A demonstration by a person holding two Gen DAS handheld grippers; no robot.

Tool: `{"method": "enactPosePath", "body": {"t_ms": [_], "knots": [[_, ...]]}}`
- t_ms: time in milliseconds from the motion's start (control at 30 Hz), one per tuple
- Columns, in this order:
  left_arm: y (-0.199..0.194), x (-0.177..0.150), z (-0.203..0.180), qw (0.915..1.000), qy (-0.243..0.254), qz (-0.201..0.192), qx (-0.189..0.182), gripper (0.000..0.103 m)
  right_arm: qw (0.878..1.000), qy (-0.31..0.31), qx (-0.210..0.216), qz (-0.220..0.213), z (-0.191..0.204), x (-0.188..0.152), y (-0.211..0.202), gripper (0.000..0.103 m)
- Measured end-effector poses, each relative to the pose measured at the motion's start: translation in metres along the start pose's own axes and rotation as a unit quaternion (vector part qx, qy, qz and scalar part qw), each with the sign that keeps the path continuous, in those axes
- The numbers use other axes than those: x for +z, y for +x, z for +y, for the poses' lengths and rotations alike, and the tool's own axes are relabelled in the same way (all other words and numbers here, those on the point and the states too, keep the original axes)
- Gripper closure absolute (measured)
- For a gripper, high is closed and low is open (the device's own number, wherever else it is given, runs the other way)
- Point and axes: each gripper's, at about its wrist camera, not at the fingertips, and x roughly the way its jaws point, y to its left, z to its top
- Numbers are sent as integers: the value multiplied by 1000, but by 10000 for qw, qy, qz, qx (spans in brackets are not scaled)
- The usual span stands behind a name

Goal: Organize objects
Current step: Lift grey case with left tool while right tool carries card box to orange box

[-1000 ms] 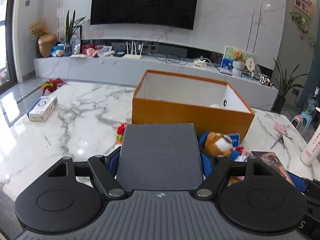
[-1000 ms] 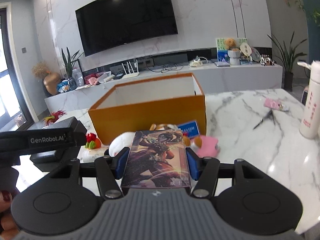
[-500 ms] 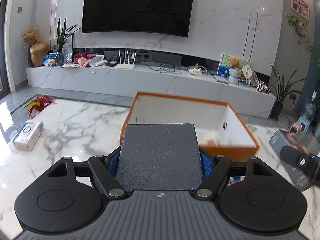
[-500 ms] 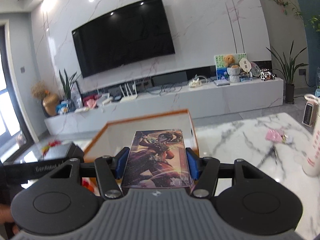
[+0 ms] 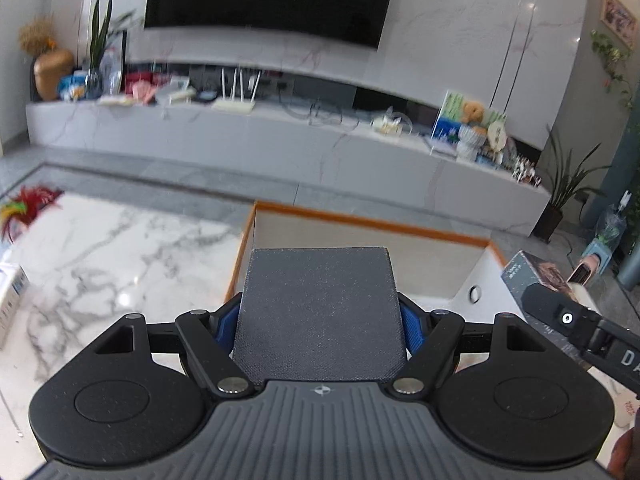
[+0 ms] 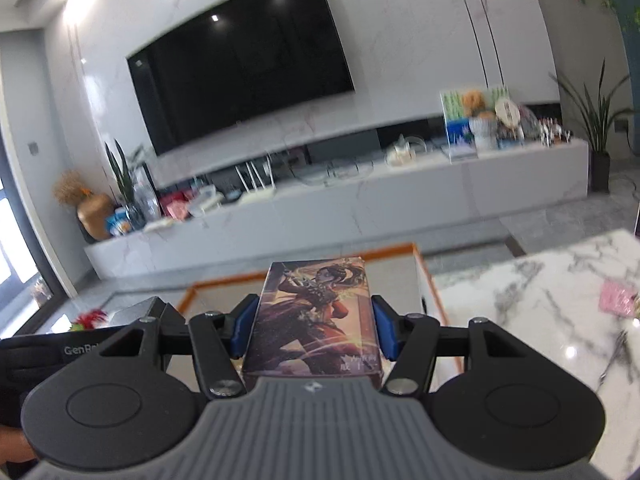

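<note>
My left gripper [image 5: 319,320] is shut on a flat dark grey box [image 5: 318,312] and holds it above the open orange cardboard box [image 5: 360,222]. My right gripper [image 6: 313,326] is shut on a box with a warrior picture [image 6: 316,316] and holds it over the same orange box [image 6: 304,258]. The right gripper and its picture box also show in the left wrist view [image 5: 536,276], at the orange box's right side. The left gripper shows at the left of the right wrist view [image 6: 80,350]. What lies inside the orange box is hidden.
The orange box stands on a white marble table [image 5: 100,248]. A red feathery toy [image 5: 28,204] and a white carton [image 5: 10,304] lie at its left. A pink packet [image 6: 618,298] lies on the table at the right. A long TV console [image 5: 280,136] stands behind.
Both grippers have risen and moved forward with their boxes, from in front of the orange box to above it. The toys in front of the box have dropped out of view.
</note>
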Motion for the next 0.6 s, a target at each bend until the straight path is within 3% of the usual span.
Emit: {"method": "enactPosePath", "body": {"t_ms": [233,600], "knots": [[36,-7,-2,9992,-4,351,171,15,9987,-77,-130,481,-6,-18,46,42],[56,-12,-15,9973,189,493,514,15,9961,-373,-248,762,-10,-28,67,42]]}}
